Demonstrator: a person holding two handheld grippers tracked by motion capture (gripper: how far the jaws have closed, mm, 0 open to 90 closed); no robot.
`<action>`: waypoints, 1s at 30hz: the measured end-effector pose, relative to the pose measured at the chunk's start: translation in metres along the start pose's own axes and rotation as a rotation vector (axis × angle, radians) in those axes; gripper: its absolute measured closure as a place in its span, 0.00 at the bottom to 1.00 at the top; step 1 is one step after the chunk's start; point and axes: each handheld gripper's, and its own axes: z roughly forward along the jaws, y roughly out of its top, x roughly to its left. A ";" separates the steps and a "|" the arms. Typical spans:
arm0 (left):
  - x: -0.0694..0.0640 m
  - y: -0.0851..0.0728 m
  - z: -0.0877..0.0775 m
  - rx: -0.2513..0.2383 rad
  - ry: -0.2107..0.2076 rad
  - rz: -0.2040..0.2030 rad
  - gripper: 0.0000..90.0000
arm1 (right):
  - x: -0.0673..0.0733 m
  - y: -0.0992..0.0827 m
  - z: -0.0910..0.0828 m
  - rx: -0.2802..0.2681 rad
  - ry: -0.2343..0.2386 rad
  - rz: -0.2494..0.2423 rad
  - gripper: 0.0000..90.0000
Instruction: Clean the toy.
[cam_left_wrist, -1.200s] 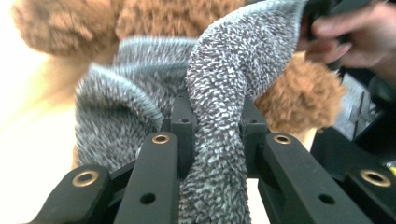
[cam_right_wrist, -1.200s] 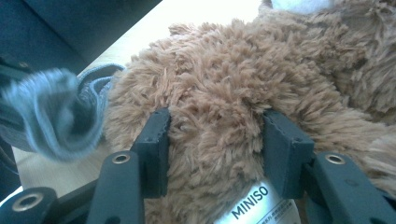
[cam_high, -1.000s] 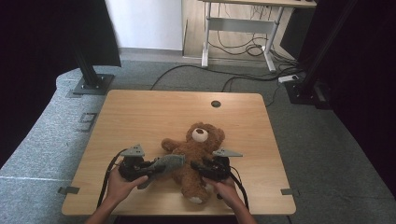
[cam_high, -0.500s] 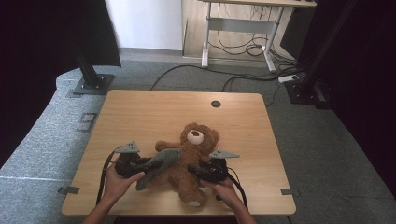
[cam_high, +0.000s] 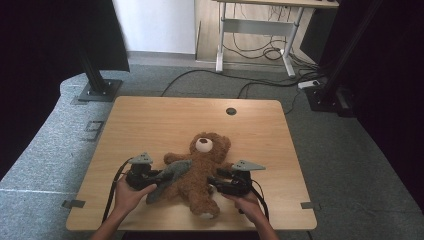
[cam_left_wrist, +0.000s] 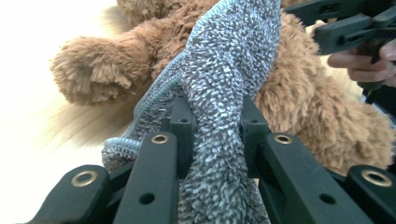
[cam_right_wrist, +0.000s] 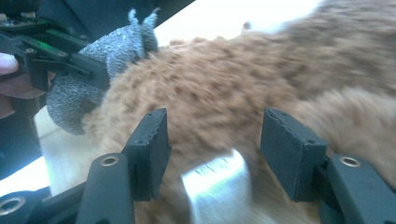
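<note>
Brown teddy bear (cam_high: 200, 172) on wooden table (cam_high: 150, 120), grey cloth (cam_high: 167, 177) draped over it, tools either side

My wooden bench (cam_high: 150, 125) has a small round dark hole (cam_high: 230, 111) near its far edge. Beyond it, on grey carpet (cam_high: 350, 150), I see a white-legged desk (cam_high: 260, 25) with cables (cam_high: 250, 52) tangled beneath, and a black stand base (cam_high: 97, 90) off to the far left.
</note>
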 end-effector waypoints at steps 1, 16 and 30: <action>0.002 -0.001 0.000 0.000 -0.004 -0.010 0.81 | -0.002 0.000 -0.003 -0.004 -0.012 -0.001 0.46; 0.008 -0.002 0.001 0.011 -0.009 -0.032 0.81 | -0.026 -0.009 -0.018 0.049 -0.124 0.005 0.47; 0.007 -0.004 0.001 0.010 -0.016 -0.031 0.81 | -0.039 -0.011 -0.013 -0.030 -0.132 0.059 0.48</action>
